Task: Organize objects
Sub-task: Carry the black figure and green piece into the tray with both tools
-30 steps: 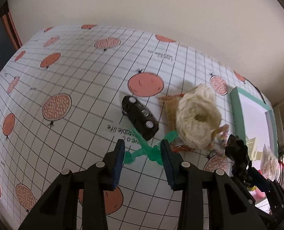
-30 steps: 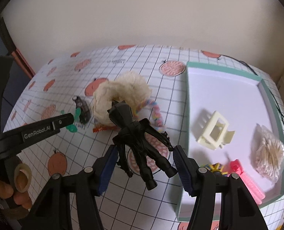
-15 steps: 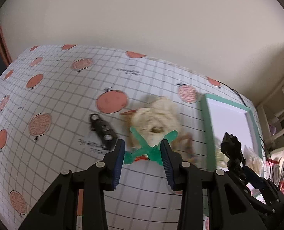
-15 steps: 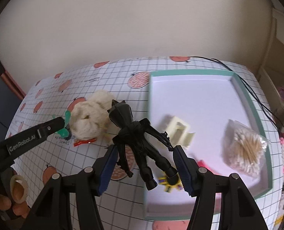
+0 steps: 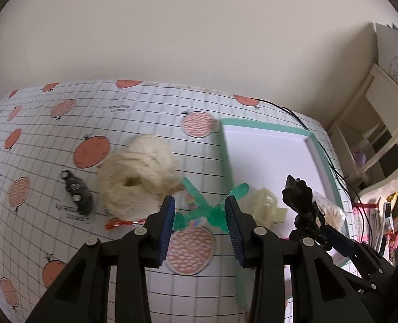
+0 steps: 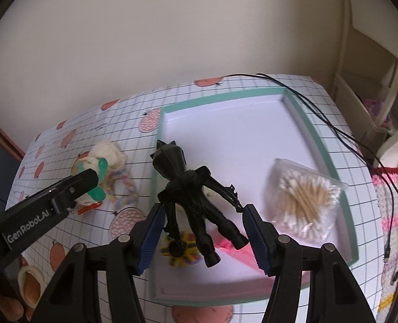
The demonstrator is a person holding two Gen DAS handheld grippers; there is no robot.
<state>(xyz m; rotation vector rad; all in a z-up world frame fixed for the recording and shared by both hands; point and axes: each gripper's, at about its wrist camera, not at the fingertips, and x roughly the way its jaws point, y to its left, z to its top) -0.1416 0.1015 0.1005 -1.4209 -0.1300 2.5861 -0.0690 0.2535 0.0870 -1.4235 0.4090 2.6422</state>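
Observation:
My left gripper (image 5: 200, 222) is shut on a green translucent figure (image 5: 212, 208) and holds it above the tablecloth, just left of the teal-rimmed white tray (image 5: 269, 127). My right gripper (image 6: 201, 232) is shut on a black action figure (image 6: 191, 185) and holds it over the near left part of the tray (image 6: 314, 132); this figure also shows in the left wrist view (image 5: 302, 204). The left gripper with the green figure shows at the left of the right wrist view (image 6: 99, 177).
In the tray lie a bag of cotton swabs (image 6: 304, 199), a pink comb (image 6: 239, 255), a yellow-black item (image 6: 181, 250) and a cream hair claw (image 5: 266, 208). On the cloth lie a cream scrunchie (image 5: 137, 177), a black toy car (image 5: 76, 192), a pastel rope (image 6: 121, 183) and a red piece (image 5: 118, 224). A black cable (image 6: 333, 129) runs along the tray's right side.
Both grippers have moved right toward the tray with their figures held. The black figure went from above the cloth to above the tray; the green figure now hangs near the tray's left rim.

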